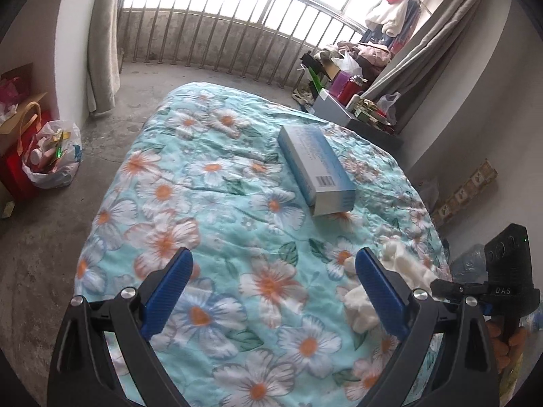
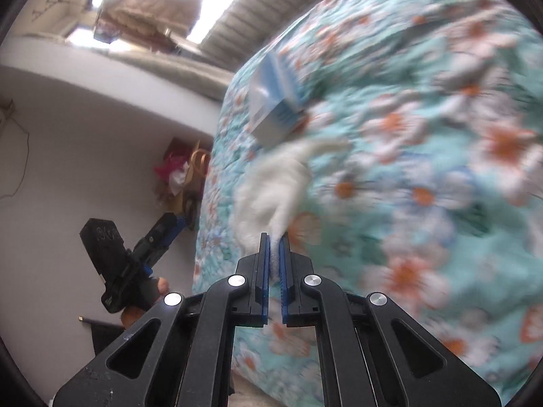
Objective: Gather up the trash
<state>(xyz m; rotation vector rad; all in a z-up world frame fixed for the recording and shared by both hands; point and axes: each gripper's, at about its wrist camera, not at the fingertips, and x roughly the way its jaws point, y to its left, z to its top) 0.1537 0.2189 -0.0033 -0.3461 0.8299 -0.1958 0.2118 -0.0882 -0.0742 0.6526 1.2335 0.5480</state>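
Floral quilt (image 1: 210,183) under blue box (image 1: 315,166), concrete floor (image 1: 37,230), barred window (image 1: 237,17)

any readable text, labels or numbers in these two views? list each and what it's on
"DAS": on the black body of the right tool, seen from the left wrist view.
Blue box on the floral quilt: barcode and print, too small to read.
Right wrist view: nothing legible, blurred.

Bed with floral quilt (image 1: 210,183); blue-white box (image 1: 315,169) and white crumpled tissue (image 1: 400,264) on it.

Home bedroom, floral quilt (image 1: 210,183) on bed, curtains (image 1: 103,51), hanging clothes (image 1: 390,10), barred balcony
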